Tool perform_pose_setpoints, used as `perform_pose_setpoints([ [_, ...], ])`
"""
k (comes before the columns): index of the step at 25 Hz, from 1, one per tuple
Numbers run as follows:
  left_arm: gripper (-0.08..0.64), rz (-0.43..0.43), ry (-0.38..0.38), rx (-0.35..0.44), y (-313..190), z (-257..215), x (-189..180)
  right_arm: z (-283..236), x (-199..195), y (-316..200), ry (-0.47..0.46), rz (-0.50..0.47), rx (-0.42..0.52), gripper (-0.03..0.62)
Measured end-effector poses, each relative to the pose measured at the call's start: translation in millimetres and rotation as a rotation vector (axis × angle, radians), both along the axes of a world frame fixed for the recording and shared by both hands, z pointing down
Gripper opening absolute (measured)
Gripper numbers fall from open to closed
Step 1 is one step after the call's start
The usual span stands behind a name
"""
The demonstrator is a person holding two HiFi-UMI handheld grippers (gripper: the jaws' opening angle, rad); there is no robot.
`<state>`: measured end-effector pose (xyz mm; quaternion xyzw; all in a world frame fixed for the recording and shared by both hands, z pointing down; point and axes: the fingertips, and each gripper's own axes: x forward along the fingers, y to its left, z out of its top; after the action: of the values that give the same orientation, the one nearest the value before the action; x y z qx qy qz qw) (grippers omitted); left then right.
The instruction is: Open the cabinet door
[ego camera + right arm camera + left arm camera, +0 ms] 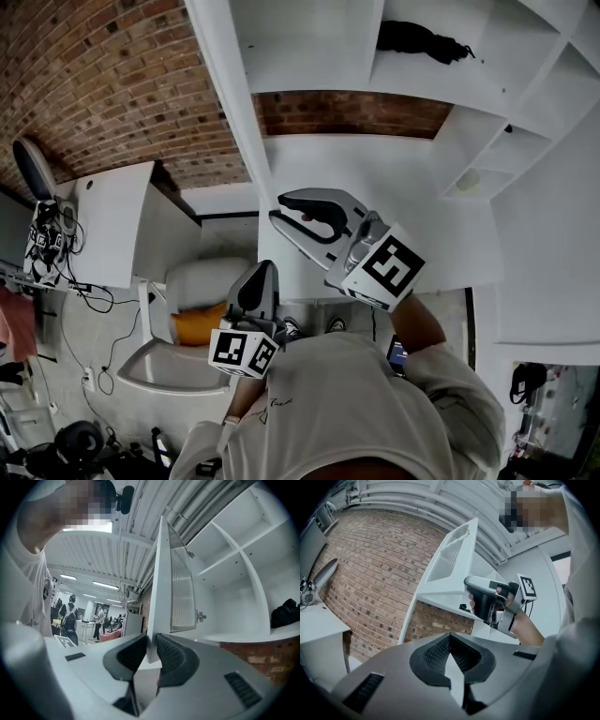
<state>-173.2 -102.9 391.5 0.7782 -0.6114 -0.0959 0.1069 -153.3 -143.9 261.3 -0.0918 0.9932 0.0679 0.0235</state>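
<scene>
Cabinet door (161, 588), shown swung well out from the open cabinet (234, 597) and standing edge-on to the right gripper view. In the head view it is seen as a thin white slab (234, 94) running down from the upper shelves (309, 56) to the right gripper (281, 212).

The door is judged to be a stiff, flat, fairly light board with a ribbed translucent panel (182, 592) set in it. The painted faces are likely smooth and slippery, and the panel the more fragile part. A hold is therefore best taken on the solid frame at the free edge, far from the hinge (200, 616).

That lower free edge is pinched between the jaws of the right gripper (151, 654). The jaws of the left gripper (451, 654) are pressed together on nothing, and it is held low, apart from the door (450, 559).

No handle can be made out. The door's lowest corner is covered by the jaw bodies, and its top is cut off by the frame. A dark, soft-looking object (422, 39) on an upper shelf cannot be identified.
</scene>
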Motion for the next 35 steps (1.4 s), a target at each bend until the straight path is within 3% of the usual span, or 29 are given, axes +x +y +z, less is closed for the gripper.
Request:
perform_pose_setpoints([
  [35,0.015,-0.121,0.011,0.011,21,1,-56,1,-71,38,0.007,-0.147,-0.028,0.057],
])
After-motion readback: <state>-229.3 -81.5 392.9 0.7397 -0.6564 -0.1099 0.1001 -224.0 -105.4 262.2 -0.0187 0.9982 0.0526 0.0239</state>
